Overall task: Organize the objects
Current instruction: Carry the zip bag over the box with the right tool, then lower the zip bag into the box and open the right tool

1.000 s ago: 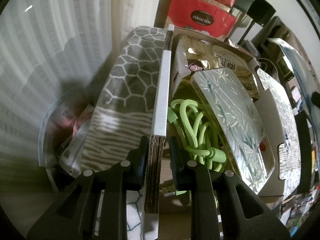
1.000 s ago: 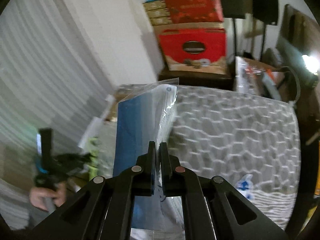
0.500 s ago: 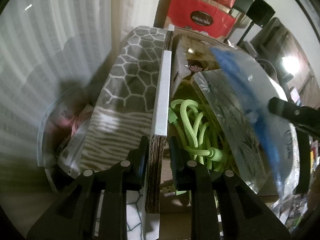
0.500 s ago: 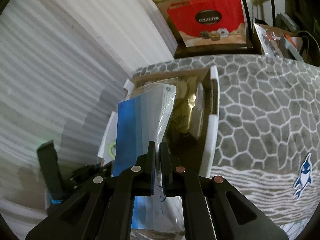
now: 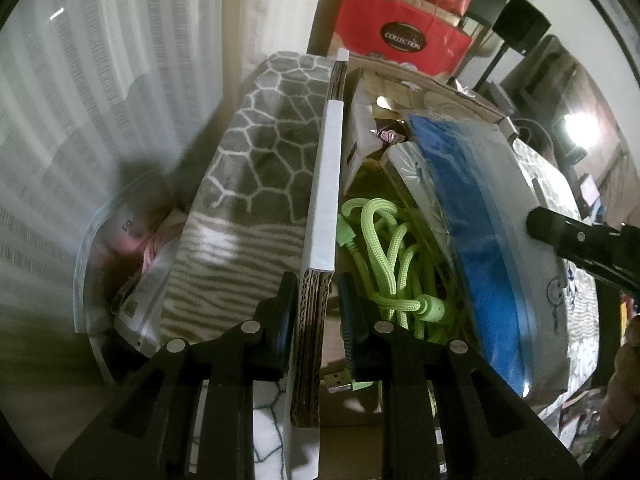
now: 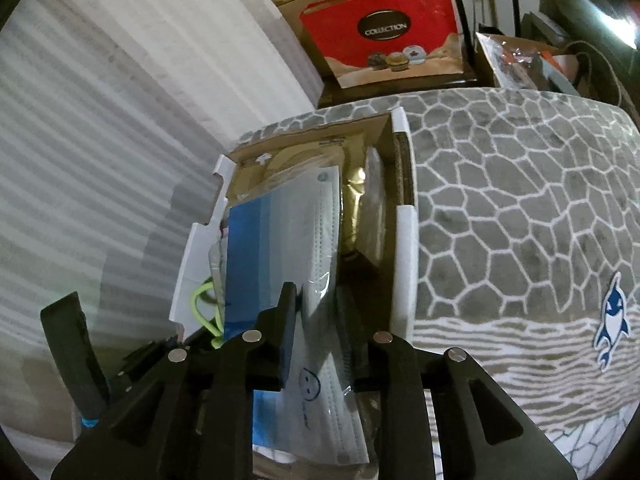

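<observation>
Pointing steeply down, the left claw clamps the cardboard box's near wall, corrugated edge between its pads. The right claw tilts down over the same box (it sits on a patterned blanket); its jaws have just been opening, and the bagged pack of blue masks stands between them, leaning inside the box over a green cord.

Greys, blues and one loud green

Grey blanket with white honeycomb lines and a blue dolphin motif; neon-green cord; blue-and-white mask packet; red gift bag; brown cardboard box edged white.
</observation>
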The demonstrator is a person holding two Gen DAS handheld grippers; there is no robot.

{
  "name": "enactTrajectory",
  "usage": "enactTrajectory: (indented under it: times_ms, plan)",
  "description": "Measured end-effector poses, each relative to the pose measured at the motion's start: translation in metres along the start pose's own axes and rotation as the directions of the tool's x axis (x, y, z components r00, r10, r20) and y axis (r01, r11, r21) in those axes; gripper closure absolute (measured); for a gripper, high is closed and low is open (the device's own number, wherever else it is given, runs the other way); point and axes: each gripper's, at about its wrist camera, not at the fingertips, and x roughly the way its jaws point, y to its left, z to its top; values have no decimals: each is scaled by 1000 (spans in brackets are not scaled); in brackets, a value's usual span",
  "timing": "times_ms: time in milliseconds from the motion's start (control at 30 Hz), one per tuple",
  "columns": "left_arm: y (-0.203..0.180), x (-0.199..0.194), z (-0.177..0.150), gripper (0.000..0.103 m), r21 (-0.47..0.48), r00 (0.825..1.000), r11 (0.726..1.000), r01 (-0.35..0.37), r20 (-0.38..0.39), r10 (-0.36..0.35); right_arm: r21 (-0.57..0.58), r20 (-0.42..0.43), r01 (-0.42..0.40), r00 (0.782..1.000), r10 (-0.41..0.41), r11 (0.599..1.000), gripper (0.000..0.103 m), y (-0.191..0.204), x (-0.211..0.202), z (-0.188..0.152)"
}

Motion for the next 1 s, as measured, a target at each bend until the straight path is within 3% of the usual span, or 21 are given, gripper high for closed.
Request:
enactTrajectory:
  times_ms: [200,367,600,767,1000]
  plan:
    - [1,0,0,85,0,1000,1000,-1,1,1,-24,40,30,999,-29,999,73,-1,-17,-5]
    - [-1,0,1,85,7,1000,1000,4,-3,-4,-168,117,62,992,-43,984,73,16,-34,-9]
    - [1,1,2,85,7,1000,1000,11,-5,-11,-354,52,143,990,-133,925,70,45,-11,-27]
    - [3,1,1,85,7,1000,1000,13,-6,-13,-348,29,134,991,-133,928,70,44,6,-29]
    - [3,1,1,85,16,1000,1000,19,-8,-19,-274,71,170,985,-156,947,68,35,20,-15]
